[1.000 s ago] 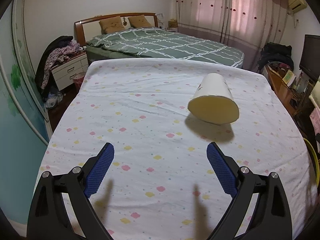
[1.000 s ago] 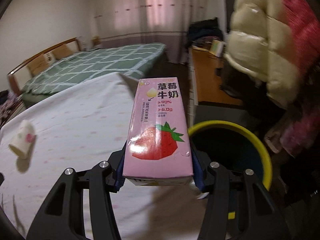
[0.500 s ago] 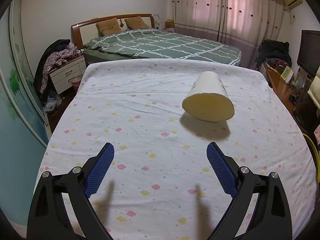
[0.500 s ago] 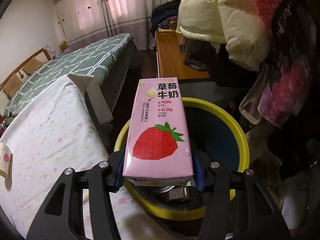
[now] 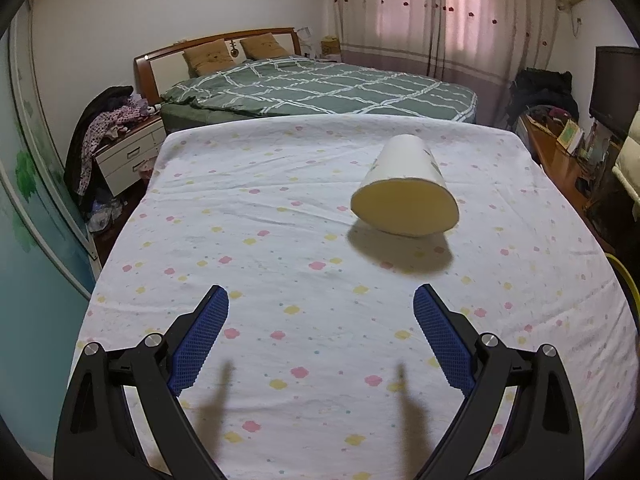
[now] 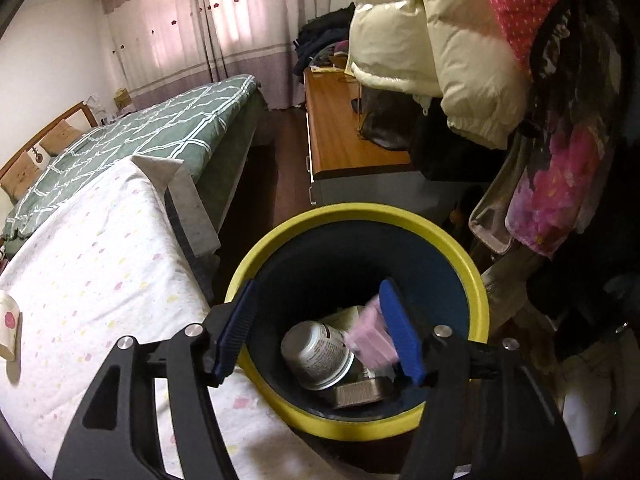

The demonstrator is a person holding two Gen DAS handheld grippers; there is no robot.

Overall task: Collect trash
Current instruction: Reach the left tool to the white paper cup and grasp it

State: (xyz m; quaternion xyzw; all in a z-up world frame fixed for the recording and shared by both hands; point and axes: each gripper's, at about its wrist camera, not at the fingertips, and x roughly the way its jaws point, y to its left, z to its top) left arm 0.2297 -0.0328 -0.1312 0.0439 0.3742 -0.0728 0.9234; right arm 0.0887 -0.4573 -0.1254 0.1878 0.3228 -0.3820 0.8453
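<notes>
On the bed (image 5: 280, 208) a cup (image 5: 404, 196) lies uncollected ahead of the empty, wide-open left tool (image 5: 320, 336). The right tool (image 6: 320, 330) is opening over the bin (image 6: 460, 252) (carton (image 6: 370, 340) dropping in beside a can (image 6: 316, 354)).

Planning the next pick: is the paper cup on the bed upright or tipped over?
Tipped over. The paper cup lies on its side on the flowered sheet, its wide end facing the left wrist camera.

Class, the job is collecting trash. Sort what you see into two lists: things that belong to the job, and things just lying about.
Job:
- paper cup on its side on the sheet
- pink carton in the bin
- can in the bin
- yellow-rimmed bin

Lying about:
- cream puffer jacket
- green quilt
- pile of clothes
</notes>
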